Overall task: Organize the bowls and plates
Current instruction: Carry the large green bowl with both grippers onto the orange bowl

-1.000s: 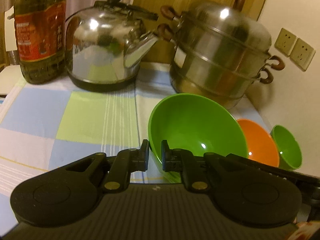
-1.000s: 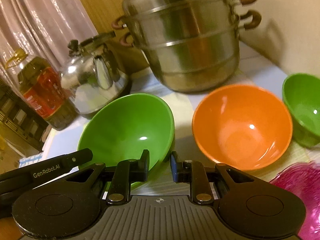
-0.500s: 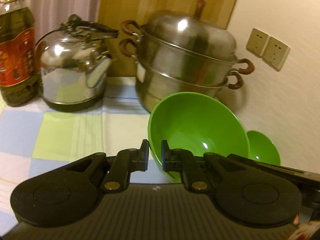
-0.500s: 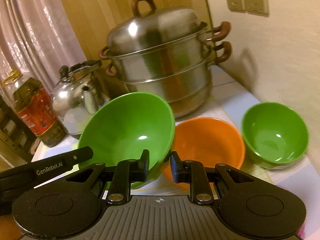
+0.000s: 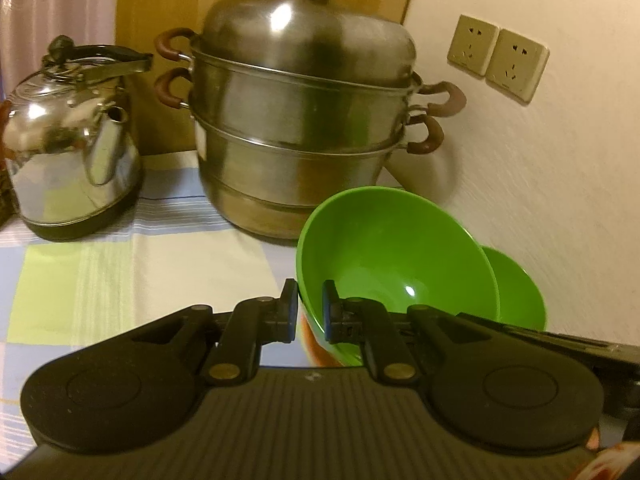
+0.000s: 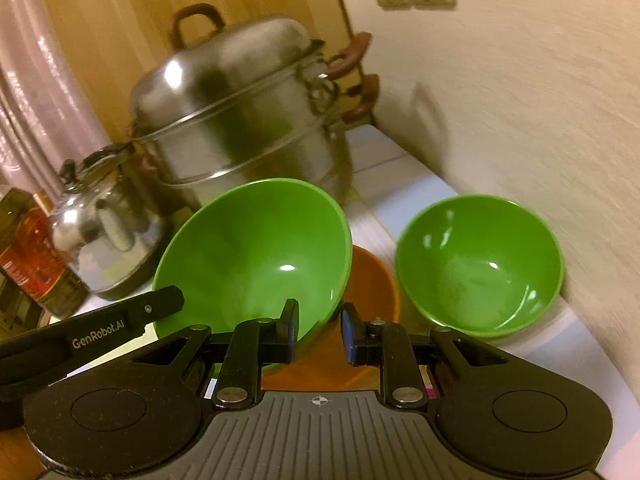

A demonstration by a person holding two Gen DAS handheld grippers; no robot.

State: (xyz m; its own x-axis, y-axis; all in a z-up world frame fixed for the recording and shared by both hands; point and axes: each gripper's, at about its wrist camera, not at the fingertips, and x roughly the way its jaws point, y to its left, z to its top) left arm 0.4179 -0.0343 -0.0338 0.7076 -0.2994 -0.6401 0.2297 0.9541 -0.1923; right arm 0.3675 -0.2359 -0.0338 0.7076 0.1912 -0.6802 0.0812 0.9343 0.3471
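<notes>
Left gripper (image 5: 310, 312): its 2 black fingers pinch the near rim of the large green plastic bowl (image 5: 396, 256), 1 finger outside the wall and 1 inside.
Large green bowl: held tilted, mouth turned toward the cameras, up off the cloth; in the right wrist view (image 6: 256, 248) it hangs over the orange bowl (image 6: 372, 280) and hides most of it.
Right gripper (image 6: 319, 330): fingers slightly apart with nothing between them, just in front of the large bowl's lower edge and above the orange bowl.
Small green plastic bowl (image 6: 480, 264): upright on the cloth, right of the orange bowl, close to the cream wall (image 6: 540, 100); I cannot tell whether the 2 touch.
Steel 2-tier steamer pot with brown handles (image 5: 304, 132): stands behind the bowls, lid on.
Shiny steel kettle (image 5: 72, 148): left of the steamer, near it.
Oil bottle with red label (image 6: 28, 256): far left, beside the kettle.
Checked tablecloth in pale blue, green and white (image 5: 120, 264): covers the table under everything.
2 wall sockets (image 5: 496, 58): on the wall, above and right of the steamer.
</notes>
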